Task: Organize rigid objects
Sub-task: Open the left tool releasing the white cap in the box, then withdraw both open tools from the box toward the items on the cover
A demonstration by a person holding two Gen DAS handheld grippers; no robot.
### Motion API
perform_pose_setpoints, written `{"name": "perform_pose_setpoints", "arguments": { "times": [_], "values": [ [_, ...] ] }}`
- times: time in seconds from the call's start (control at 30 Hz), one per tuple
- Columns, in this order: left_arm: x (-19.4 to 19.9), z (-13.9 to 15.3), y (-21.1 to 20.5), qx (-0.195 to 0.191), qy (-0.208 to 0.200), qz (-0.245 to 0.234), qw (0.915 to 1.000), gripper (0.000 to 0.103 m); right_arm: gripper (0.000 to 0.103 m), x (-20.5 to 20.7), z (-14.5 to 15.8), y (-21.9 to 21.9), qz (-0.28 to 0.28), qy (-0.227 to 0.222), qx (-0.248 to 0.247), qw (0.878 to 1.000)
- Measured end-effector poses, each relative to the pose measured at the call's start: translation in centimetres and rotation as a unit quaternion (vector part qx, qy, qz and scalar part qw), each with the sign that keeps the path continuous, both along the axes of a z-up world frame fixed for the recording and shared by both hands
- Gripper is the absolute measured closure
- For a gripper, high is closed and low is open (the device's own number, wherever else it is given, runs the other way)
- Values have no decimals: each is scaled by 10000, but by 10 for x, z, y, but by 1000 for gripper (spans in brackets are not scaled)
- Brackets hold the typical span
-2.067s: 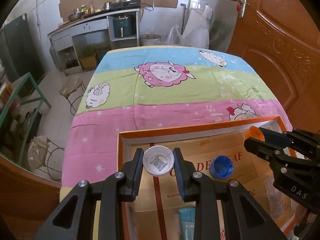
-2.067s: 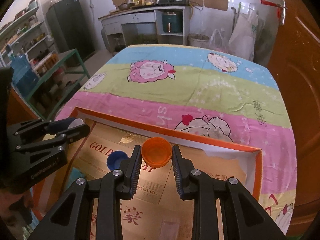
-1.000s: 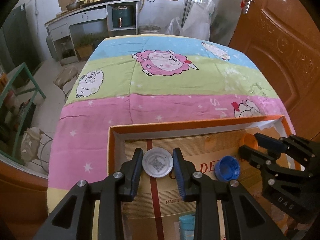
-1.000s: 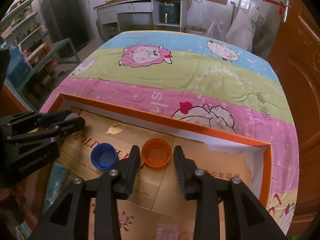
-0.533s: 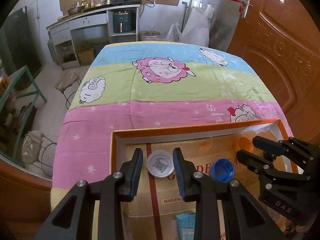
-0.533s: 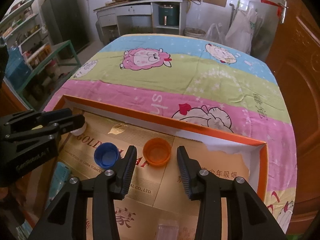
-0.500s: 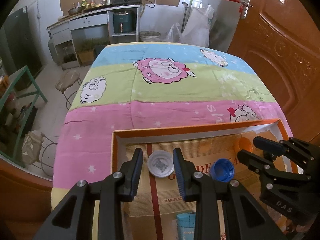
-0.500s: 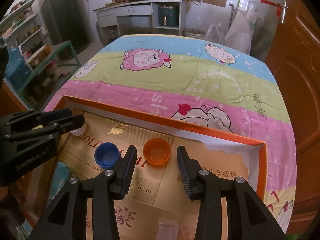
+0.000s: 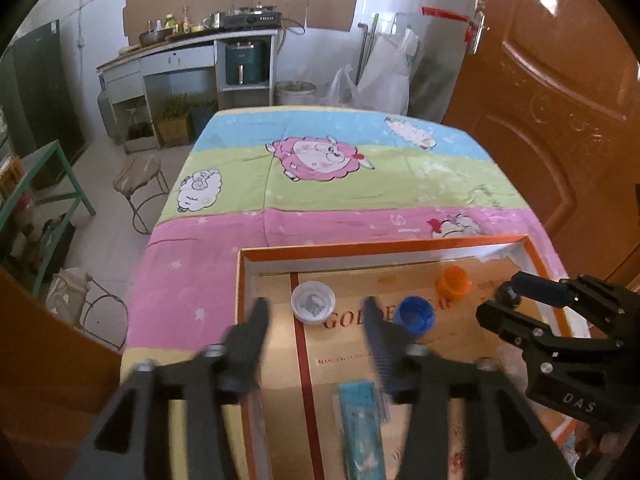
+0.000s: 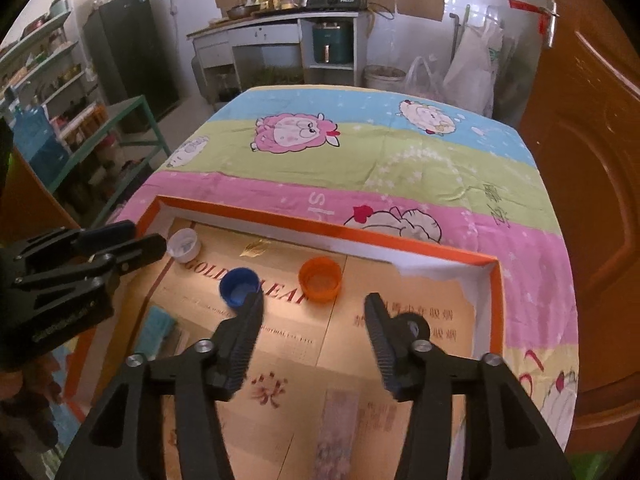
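Three bottle caps lie open side up in the orange-rimmed cardboard box [image 9: 384, 246]: a white cap [image 9: 313, 303], a blue cap [image 9: 416, 314] and an orange cap [image 9: 453, 280]. My left gripper [image 9: 316, 312] is open and empty, just behind the white cap. My right gripper [image 10: 314, 304] is open and empty, just behind the orange cap [image 10: 320, 278]. The blue cap [image 10: 239, 286] and white cap [image 10: 184, 244] also show in the right wrist view.
A teal flat packet [image 9: 362, 424] lies in the box near me. The box sits on a table with a sheep-print cloth [image 9: 320, 184]. A brown door [image 9: 560, 100] stands at the right; a stool [image 9: 138, 172] and green shelf frame stand at the left.
Both grippers have opened wide and drawn back. The white cap and the orange cap now rest free on the box floor.
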State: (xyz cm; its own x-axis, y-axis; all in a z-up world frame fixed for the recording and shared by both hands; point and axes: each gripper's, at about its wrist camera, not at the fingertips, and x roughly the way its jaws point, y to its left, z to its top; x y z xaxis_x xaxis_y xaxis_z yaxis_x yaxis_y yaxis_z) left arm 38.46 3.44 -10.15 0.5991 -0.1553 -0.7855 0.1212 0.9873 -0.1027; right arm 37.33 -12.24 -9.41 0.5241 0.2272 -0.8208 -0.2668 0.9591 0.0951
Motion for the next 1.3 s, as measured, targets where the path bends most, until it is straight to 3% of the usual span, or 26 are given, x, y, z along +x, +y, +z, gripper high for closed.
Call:
{"name": "perform_pose_setpoints", "arguments": {
  "times": [0.4, 1.3],
  "values": [
    [-60, 27, 1, -95, -362, -23, 9993, 43, 40, -63, 22, -13, -153, -150, 182, 9996],
    [-143, 32, 6, -366, -419, -44, 9984, 43, 40, -147, 32, -14, -327, -100, 136, 9993]
  ]
}}
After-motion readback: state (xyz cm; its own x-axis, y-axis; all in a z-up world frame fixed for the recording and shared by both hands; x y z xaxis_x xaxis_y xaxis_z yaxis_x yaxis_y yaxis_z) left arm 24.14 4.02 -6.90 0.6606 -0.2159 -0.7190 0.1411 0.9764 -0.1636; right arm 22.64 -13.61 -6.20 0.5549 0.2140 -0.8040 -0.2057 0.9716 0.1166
